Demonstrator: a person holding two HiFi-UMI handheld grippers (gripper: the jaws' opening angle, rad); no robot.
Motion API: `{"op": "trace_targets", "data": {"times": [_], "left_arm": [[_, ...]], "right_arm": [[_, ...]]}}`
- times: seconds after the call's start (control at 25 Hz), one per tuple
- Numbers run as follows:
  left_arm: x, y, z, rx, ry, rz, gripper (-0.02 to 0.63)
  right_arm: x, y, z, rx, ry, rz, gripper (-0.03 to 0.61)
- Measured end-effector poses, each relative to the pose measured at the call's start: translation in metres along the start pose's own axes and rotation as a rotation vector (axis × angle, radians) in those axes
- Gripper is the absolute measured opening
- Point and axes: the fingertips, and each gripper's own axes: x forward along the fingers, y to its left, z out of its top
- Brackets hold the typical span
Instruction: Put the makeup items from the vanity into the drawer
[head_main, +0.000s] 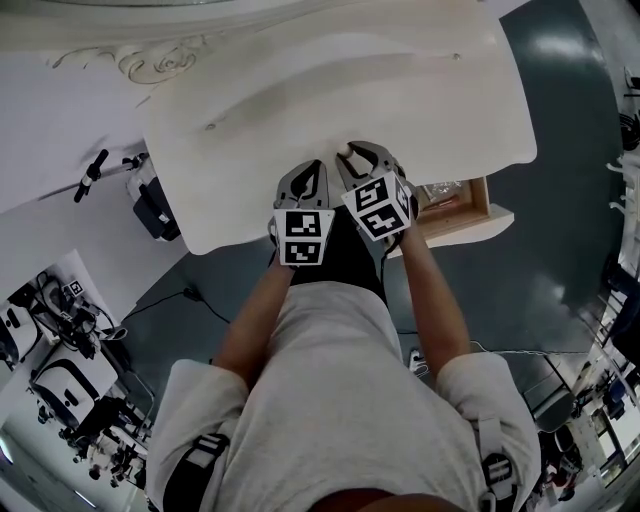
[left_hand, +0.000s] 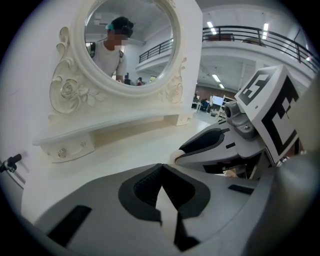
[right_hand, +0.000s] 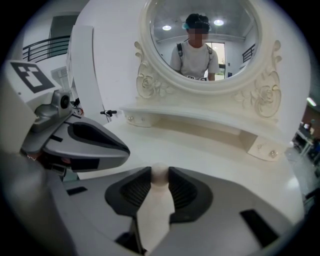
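Observation:
On the white vanity top (head_main: 400, 90), near its front edge, my two grippers stand side by side. My right gripper (right_hand: 160, 172) is shut on a small cream-white makeup item (right_hand: 160, 176) with a rounded tip, which stands between the ribbed pads. The same item (head_main: 349, 156) shows as a pale spot at the jaw tips in the head view and peeks out at that gripper's tip (left_hand: 176, 156) in the left gripper view. My left gripper (left_hand: 161, 167) is shut with its pad tips meeting and nothing between them. The open wooden drawer (head_main: 487, 205) is to the right of my right hand.
An oval mirror (right_hand: 202, 40) in a carved white frame stands at the back, above a low shelf with small knobbed drawers (right_hand: 265, 150). The drawer holds a clear-wrapped item (head_main: 440, 190). Camera gear and stands (head_main: 60, 330) crowd the floor at the left.

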Motion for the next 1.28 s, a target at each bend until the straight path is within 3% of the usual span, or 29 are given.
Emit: {"op": "trace_targets", "data": {"times": [0.48, 1.28], "left_arm": [[0.006, -0.043, 0.005, 0.084, -0.001, -0.092, 0.006], [0.020, -0.167, -0.012, 0.271, 0.046, -0.306, 0.005]], "right_arm": [[-0.036, -0.018, -0.024, 0.076, -0.021, -0.090, 0.115], [-0.122, -0.058, -0.127, 0.298, -0.010, -0.282, 0.115]]}}
